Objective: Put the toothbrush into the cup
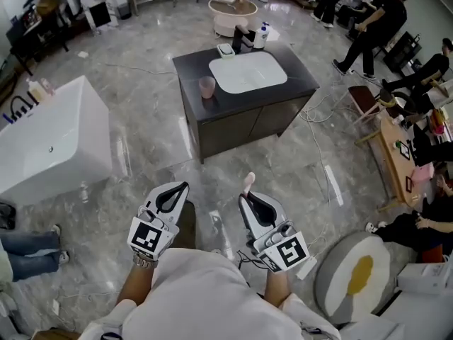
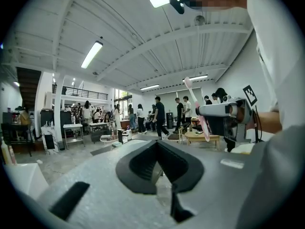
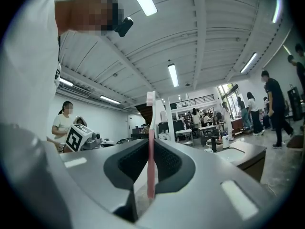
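The pink toothbrush (image 1: 248, 183) stands upright, head up, with my right gripper (image 1: 245, 197) shut on its handle, close in front of my body. In the right gripper view the toothbrush (image 3: 150, 147) rises straight out from between the jaws. My left gripper (image 1: 182, 187) is beside it on the left, shut with nothing in it; its own view shows the jaws (image 2: 157, 143) meeting and the toothbrush (image 2: 195, 104) off to the right. The pink cup (image 1: 207, 86) stands upright on the dark vanity counter (image 1: 187, 69), left of the white basin (image 1: 248, 71), well ahead of both grippers.
A white bathtub (image 1: 49, 140) stands at the left. Bottles (image 1: 261, 35) and a soap dish sit behind the basin. Cables trail on the marble floor right of the vanity. Several people and a wooden table (image 1: 396, 161) fill the right side; a round egg-pattern cushion (image 1: 354, 275) lies near my right.
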